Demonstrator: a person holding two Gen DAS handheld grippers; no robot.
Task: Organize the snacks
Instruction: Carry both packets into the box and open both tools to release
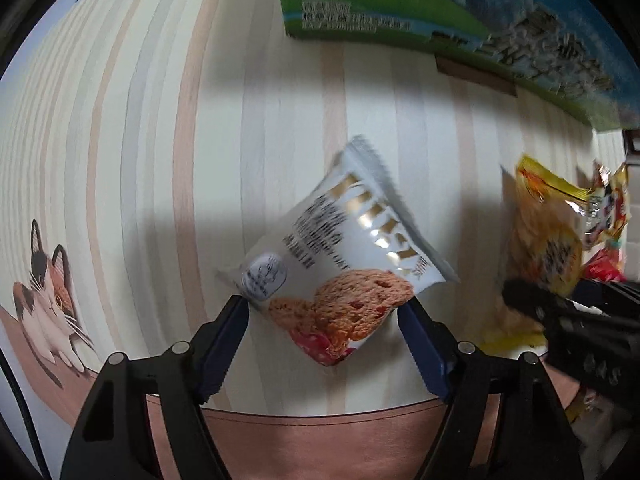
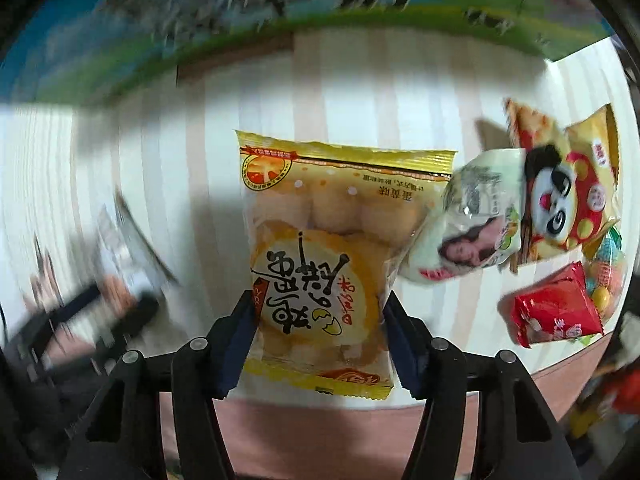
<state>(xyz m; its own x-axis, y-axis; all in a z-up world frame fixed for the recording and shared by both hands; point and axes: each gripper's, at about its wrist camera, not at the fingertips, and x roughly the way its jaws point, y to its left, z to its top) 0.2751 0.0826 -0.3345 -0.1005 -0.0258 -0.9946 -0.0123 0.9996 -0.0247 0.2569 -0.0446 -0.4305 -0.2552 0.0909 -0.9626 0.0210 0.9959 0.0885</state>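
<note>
Your left gripper (image 1: 324, 312) has its jaws spread about as wide as the white cookie packet (image 1: 340, 264), one blue pad at each lower side edge; whether they press it yet you cannot tell. That packet lies tilted on the striped table (image 1: 160, 160), near the green box (image 1: 380, 0). Your right gripper (image 2: 320, 320) likewise straddles the yellow cake packet (image 2: 332, 256), its pads at or just beside the edges, apparently not squeezing. Both packets look light, puffed with air and slick, so they will probably crinkle and slide if pinched at the belly. The cookie likely breaks under pressure and the cake squashes. Take each by the flat crimped seam or close gently across the width. The panda packet (image 2: 560, 192) and red packet (image 2: 556, 312) lie nearby on the right.
</note>
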